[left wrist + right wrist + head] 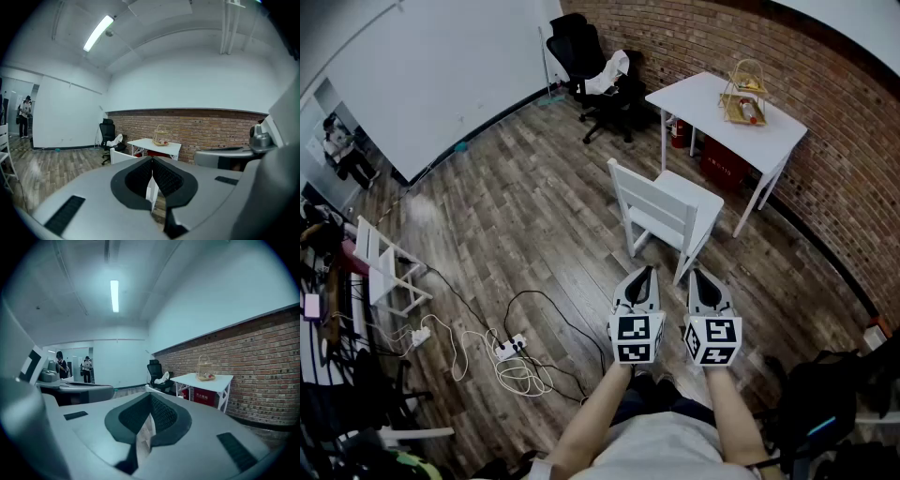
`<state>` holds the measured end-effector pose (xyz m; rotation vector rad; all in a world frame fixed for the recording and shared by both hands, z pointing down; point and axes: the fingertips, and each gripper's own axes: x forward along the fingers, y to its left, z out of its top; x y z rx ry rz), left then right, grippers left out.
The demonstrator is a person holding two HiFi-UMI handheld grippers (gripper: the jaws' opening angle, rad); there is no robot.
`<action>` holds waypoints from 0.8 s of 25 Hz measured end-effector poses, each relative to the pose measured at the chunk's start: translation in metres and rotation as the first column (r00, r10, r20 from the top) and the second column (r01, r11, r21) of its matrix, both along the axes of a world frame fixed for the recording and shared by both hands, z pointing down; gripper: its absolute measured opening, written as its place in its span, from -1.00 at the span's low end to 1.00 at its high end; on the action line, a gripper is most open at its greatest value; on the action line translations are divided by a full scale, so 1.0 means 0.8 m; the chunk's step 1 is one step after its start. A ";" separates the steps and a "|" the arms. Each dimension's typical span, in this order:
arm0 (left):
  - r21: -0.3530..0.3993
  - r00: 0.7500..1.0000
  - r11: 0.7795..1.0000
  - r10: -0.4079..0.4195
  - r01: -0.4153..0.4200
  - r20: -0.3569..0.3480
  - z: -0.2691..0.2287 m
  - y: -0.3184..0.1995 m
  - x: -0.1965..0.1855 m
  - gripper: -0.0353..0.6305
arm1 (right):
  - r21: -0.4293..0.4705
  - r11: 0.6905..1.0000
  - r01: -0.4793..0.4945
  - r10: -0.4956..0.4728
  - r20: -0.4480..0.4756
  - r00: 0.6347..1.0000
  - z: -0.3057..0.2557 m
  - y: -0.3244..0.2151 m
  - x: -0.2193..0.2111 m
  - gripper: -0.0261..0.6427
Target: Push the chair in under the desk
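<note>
A white wooden chair [666, 214] stands on the plank floor, pulled out from the white desk [727, 119], its slatted back toward me. The chair [123, 156] shows just past the jaws in the left gripper view. My left gripper [641, 276] and right gripper [700, 278] hang side by side just short of the chair's back, apart from it. Both are shut with nothing between the jaws. The desk [202, 378] also shows in the right gripper view.
A wire basket [745, 94] sits on the desk, a red box [727, 162] under it. A black office chair [592, 61] stands by the brick wall. Cables and a power strip [508, 349] lie at the left. A white rack [380, 267] stands further left.
</note>
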<state>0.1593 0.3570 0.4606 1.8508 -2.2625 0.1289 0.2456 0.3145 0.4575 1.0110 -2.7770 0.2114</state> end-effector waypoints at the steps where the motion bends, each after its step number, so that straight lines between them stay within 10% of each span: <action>1: 0.001 1.000 1.000 0.002 -0.002 -0.001 -0.001 -0.002 0.001 -0.85 | -0.001 1.000 0.002 -0.002 0.000 1.000 0.000 -0.002 0.000 -0.88; 20: 0.030 0.998 0.998 0.061 -0.060 -0.034 0.004 -0.011 0.012 -0.84 | -0.019 1.000 -0.002 0.003 0.022 1.000 0.008 -0.017 0.005 -0.88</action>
